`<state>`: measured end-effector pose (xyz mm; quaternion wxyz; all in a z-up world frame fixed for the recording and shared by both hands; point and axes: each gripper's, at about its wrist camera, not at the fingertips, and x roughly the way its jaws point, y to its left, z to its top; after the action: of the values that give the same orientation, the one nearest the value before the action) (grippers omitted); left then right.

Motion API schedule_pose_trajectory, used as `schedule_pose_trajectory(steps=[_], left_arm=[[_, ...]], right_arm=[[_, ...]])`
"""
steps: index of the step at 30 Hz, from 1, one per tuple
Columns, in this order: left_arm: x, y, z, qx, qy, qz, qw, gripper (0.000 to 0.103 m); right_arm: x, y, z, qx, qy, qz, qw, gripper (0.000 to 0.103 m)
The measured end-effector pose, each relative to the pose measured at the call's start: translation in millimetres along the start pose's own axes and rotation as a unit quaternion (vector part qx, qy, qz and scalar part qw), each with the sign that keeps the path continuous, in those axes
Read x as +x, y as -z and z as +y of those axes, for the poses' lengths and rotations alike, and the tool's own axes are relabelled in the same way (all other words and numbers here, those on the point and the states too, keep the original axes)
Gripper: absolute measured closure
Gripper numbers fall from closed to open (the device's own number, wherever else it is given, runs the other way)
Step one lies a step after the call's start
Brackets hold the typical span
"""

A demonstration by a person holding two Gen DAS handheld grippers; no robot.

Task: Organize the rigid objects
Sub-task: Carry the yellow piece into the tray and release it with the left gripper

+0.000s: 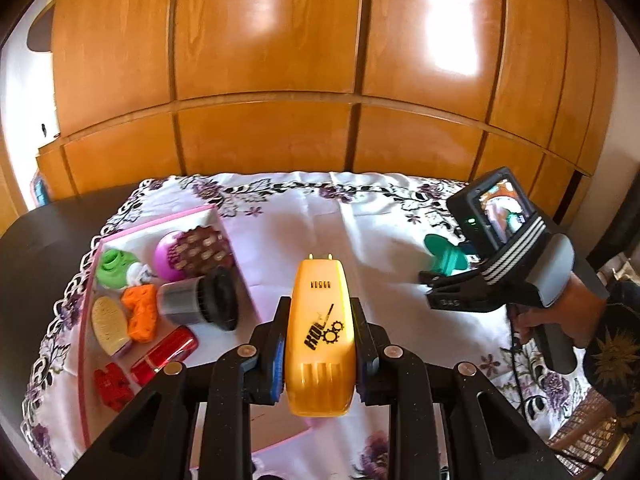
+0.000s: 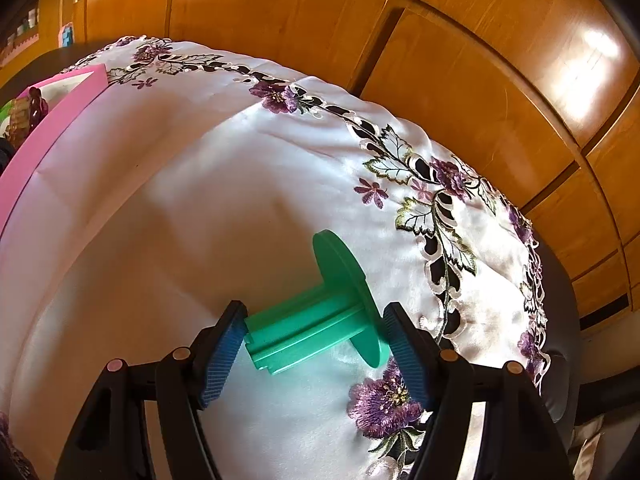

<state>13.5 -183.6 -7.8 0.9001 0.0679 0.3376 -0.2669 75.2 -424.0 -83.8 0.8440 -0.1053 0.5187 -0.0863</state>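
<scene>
A yellow toy tool point(image 1: 322, 344) with black gear markings is clamped between the blue pads of my left gripper point(image 1: 319, 309), which is shut on it and holds it above the cloth, just right of the pink box point(image 1: 160, 222). A green spool point(image 2: 320, 316) with a round flange lies on the white flowered cloth point(image 2: 200, 200). My right gripper point(image 2: 313, 316) is shut on it, one pad on the stem end and the other against the flange. In the left wrist view the green spool point(image 1: 444, 252) lies at the right, in front of the right gripper point(image 1: 436, 286), which a hand holds.
The pink box holds several toys: a green piece point(image 1: 114, 268), a purple bristle ball point(image 1: 188, 256), an orange block point(image 1: 140, 312), a grey and black cylinder point(image 1: 200, 300) and red pieces point(image 1: 168, 354). A wooden wardrobe point(image 1: 280, 80) rises behind the dark table point(image 1: 40, 248).
</scene>
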Motion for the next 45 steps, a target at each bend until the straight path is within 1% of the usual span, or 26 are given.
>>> schedule_pose_trajectory(steps=[5,10,17,19,24,29,32,33,36,40,42,44,45], left_arm=[[0,7,17,-0.006,-0.02,0.009,0.9997,0.077],[0,13,42,-0.026,-0.044,0.016,0.9986,0.077],[-5,20,73,-0.053,-0.059,0.018,0.9967,0.077],[-10,21,86,-0.068,-0.057,0.016,0.9959,0.077],[-33,29,135,-0.118,-0.065,0.013,0.9908,0.077],[-43,47,168,-0.138,-0.073,0.023,0.9875,0.077],[-40,54,172,-0.134,-0.064,0.031,0.9885,0.077],[-37,55,170,-0.127,-0.056,0.036,0.9897,0.077],[-27,55,156,-0.101,-0.04,0.045,0.993,0.077],[-8,58,139,-0.068,-0.024,0.064,0.9953,0.077],[6,63,135,-0.057,-0.037,0.079,0.9946,0.077],[14,68,136,-0.061,-0.033,0.095,0.993,0.076],[16,69,137,-0.066,-0.033,0.1,0.9923,0.072]], right_arm=[[0,0,0,-0.001,0.001,0.0,1.0,0.032],[0,0,1,-0.003,0.003,-0.001,1.0,0.032],[0,1,1,-0.004,0.005,-0.001,1.0,0.032],[0,1,2,-0.003,0.005,-0.001,1.0,0.032],[0,1,2,-0.004,0.006,-0.001,1.0,0.032],[-1,1,2,-0.006,0.008,-0.001,1.0,0.032],[-1,0,2,-0.006,0.009,0.0,1.0,0.032],[-1,0,3,-0.007,0.009,0.0,1.0,0.032],[-2,0,3,-0.007,0.01,0.0,1.0,0.032],[-2,0,3,-0.007,0.011,0.0,1.0,0.032],[-2,0,4,-0.008,0.013,0.0,1.0,0.032],[-2,0,3,-0.009,0.013,0.001,1.0,0.032],[-2,0,3,-0.009,0.013,0.001,1.0,0.032]])
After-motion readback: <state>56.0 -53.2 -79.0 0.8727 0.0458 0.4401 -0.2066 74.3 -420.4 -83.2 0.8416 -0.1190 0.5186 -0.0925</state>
